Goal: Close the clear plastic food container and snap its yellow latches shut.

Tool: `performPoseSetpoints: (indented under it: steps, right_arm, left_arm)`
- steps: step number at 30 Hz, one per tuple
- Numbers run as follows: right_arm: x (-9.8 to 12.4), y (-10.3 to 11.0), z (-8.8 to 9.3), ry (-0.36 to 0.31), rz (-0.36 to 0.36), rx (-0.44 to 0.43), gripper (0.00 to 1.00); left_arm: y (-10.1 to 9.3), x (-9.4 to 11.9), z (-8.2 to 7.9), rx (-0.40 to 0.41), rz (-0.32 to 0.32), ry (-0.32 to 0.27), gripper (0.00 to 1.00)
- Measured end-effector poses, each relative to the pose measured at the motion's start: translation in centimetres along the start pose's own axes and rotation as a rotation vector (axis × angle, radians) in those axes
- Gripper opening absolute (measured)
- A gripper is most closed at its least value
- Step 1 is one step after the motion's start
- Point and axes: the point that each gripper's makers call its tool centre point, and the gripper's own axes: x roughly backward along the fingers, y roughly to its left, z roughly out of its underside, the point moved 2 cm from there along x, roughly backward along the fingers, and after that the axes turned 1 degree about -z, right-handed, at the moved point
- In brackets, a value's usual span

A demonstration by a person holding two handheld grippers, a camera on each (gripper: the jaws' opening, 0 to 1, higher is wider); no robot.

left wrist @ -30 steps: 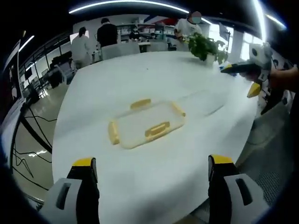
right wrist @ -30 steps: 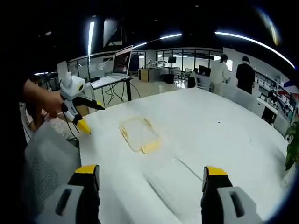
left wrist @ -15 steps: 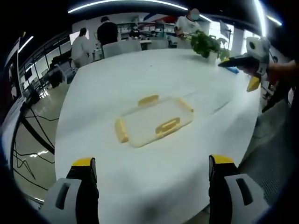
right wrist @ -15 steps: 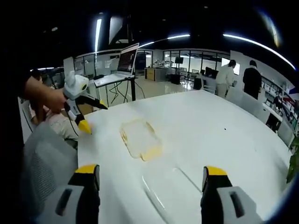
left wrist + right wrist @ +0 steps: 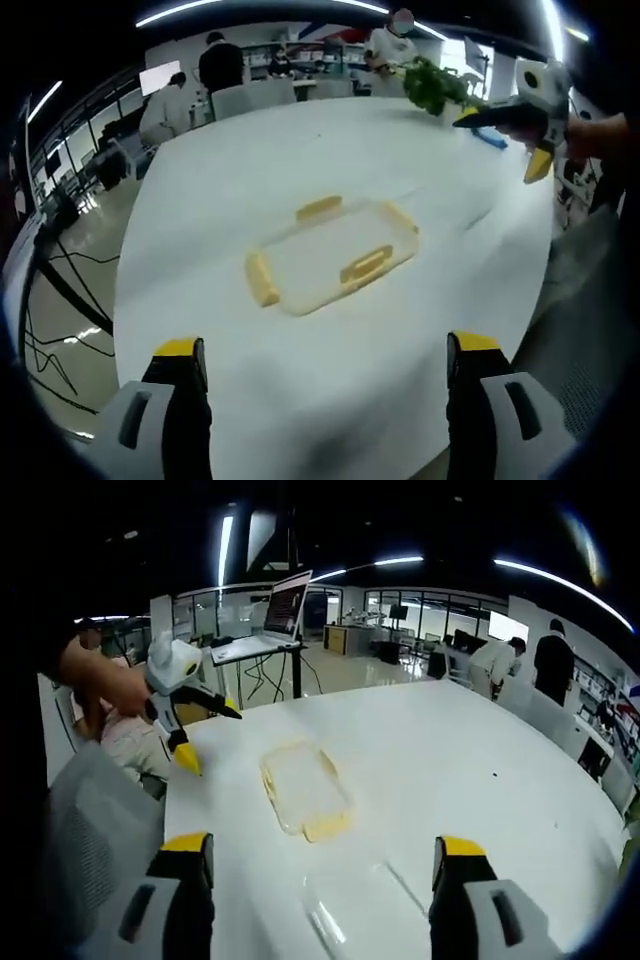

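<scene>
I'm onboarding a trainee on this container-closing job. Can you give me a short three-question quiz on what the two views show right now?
1. True or false: the left gripper is shut on the clear lid.
2. How many yellow latches show on the lid in the left gripper view? A) two B) four C) six
3. In the left gripper view, what green thing stands near the far edge of the white table?

Key
1. False. Its jaws stand wide apart, short of the lid, which lies flat on the table.
2. B.
3. A potted plant.
</scene>
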Motion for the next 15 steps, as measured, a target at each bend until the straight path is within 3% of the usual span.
performPoseSetpoints:
  steps: [15]
  right_arm:
    - [-1.7, -0.5, -0.8, 0.013, -0.045, 0.047, 0.89]
  left_arm:
    - [2.3, -0.8, -0.2, -0.014, -0.011, 0.018, 0.98]
